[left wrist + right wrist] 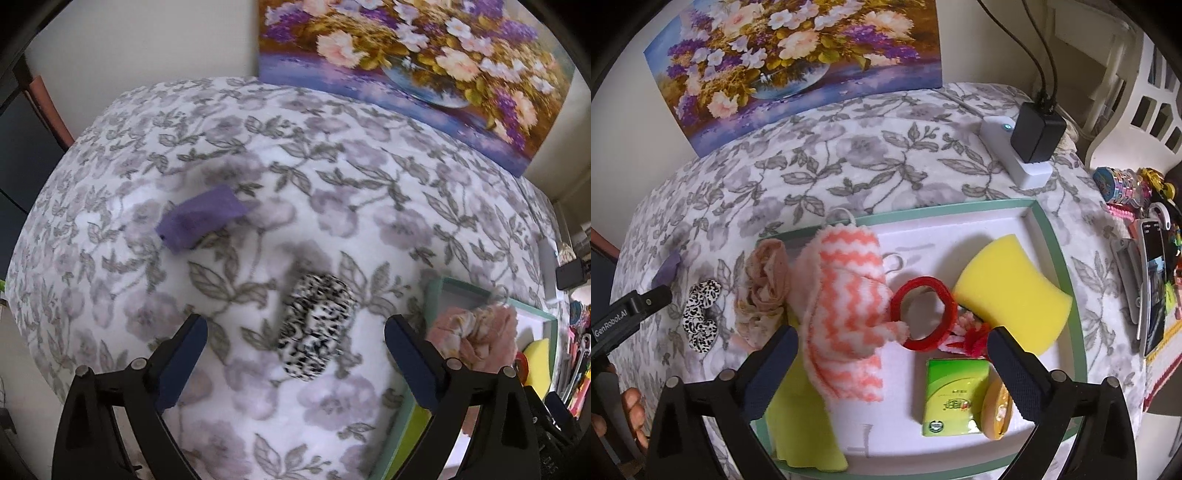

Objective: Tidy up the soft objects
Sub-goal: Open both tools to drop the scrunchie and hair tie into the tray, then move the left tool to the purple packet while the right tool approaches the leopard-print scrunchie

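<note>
My left gripper [295,326] is open above the flowered blanket [258,147]. A black-and-white leopard scrunchie [314,328] lies between its fingers, clear of both pads. A purple cloth scrap [201,219] lies further off to the left. My right gripper [891,332] is open over the green-rimmed tray [960,208], its pads pressing on nothing. A pink-and-white zigzag fluffy cloth [846,306] lies between its fingers. The tray also holds a pink floral cloth [764,291], a red ring [925,314], a yellow sponge [1008,295], a green tissue pack [955,398] and a yellow-green cloth [801,424].
A flower painting [798,55] leans on the wall behind. A white power strip with a black adapter [1034,136] sits at the back right. A phone [1152,280] and colourful small items crowd the right edge. A person's hand [631,410] shows at lower left.
</note>
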A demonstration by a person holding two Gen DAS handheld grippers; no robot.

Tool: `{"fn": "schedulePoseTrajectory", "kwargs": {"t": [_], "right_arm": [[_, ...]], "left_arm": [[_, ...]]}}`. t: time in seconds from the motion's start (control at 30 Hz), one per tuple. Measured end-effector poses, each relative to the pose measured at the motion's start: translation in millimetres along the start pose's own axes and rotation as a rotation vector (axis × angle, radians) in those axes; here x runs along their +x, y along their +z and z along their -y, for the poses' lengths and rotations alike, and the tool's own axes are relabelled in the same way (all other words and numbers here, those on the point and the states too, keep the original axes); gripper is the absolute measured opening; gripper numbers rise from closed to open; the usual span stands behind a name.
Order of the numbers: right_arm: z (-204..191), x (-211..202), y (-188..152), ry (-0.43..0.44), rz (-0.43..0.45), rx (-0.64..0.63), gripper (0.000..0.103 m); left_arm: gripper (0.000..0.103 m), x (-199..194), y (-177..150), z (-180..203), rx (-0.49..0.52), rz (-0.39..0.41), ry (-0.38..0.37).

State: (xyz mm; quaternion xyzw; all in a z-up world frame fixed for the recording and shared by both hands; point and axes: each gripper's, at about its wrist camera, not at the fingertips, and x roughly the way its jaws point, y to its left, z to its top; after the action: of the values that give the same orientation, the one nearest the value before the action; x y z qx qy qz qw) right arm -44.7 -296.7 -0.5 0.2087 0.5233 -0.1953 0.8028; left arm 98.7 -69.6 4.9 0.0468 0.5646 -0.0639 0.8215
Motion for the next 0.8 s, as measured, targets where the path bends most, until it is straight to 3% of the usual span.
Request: {"fn": "schedulePoseTrajectory", "kwargs": {"t": [0.3, 0.8], "right_arm": [[-38.6, -7.3, 0.9, 0.026, 0.021, -0.034, 0.103], [-135.1, -4.1, -5.9, 0.072, 0.018, -0.164, 0.103]], "left_arm": [[0.097, -12.5, 14.8, -43.8, -0.041, 0.055, 0.052], [0.097, -2.9, 25.6, -147.1, -0.193, 0.034, 0.096]]}}
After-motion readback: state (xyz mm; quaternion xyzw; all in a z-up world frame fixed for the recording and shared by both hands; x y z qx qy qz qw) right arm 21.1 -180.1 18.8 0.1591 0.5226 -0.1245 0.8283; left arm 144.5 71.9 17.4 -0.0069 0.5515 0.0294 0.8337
